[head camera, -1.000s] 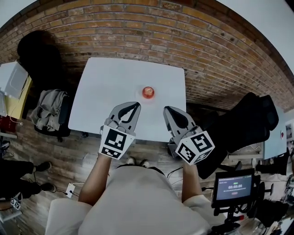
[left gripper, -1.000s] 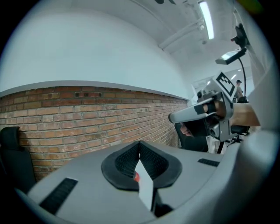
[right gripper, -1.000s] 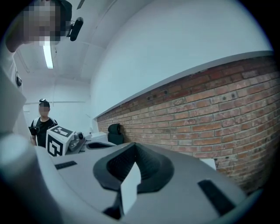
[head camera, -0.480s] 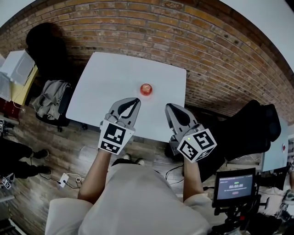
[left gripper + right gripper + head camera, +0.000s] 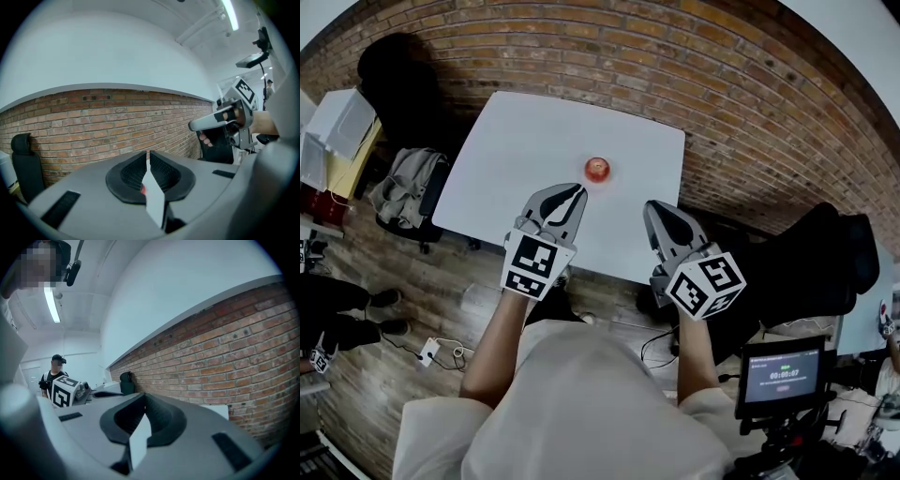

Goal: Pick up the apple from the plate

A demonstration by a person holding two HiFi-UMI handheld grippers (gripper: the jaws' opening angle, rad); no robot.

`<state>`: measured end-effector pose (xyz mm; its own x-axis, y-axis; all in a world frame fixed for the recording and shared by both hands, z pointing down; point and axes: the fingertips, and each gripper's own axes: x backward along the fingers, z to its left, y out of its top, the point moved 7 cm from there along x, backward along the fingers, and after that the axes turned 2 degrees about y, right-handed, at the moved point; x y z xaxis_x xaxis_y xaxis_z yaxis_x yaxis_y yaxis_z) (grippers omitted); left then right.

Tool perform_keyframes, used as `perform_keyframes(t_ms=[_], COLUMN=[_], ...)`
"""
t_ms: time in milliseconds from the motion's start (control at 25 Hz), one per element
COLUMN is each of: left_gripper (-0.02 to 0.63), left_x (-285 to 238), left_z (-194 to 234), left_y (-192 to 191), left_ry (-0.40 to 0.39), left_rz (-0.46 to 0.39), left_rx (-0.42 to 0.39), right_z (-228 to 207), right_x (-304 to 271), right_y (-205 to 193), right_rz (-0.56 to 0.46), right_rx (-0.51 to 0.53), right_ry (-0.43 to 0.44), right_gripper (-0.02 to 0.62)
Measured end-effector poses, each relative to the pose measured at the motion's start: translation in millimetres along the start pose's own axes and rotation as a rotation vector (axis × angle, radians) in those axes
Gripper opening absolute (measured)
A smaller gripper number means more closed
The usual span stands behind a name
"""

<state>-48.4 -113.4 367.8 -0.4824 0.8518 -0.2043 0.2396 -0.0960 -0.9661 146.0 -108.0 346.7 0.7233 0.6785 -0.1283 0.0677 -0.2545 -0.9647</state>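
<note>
One small round red apple (image 5: 597,169) sits toward the far middle of the single white square worktop (image 5: 506,150). The plate under it is too small to make out. There are two grey grippers. The left gripper (image 5: 574,194) is the nearer to the fruit and the right gripper (image 5: 654,210) is farther off. Each has its jaws pressed together, with nothing held. A closed gripper reaching the apple would likely nudge it, and a round fruit could roll off the plate and across the smooth worktop. If both close in together, they may also knock each other.
</note>
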Motion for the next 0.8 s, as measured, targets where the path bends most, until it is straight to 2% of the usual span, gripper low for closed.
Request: perform_keyframes(t_ms=[200,520,800], left_gripper=[0.011,0.063,0.115], left_x=[-14,-62,-106], left_z=[7,28,50], left_y=[-4,-19,-52], left_ry=[-0.009,-0.044,-0.098], left_rz=[0.009,0.063,0.156], left_rx=[-0.007,-0.010,-0.001], right_z=[-9,-39,-59], right_x=[-3,-31,-73], right_y=[-4,-7,-17], right_rz=[0.012,0.042,0.071], right_rx=[-0.007,-0.039,-0.078], right_ry=[-0.021,-0.056,-0.060], right_gripper=[0.003,0.003,0.003])
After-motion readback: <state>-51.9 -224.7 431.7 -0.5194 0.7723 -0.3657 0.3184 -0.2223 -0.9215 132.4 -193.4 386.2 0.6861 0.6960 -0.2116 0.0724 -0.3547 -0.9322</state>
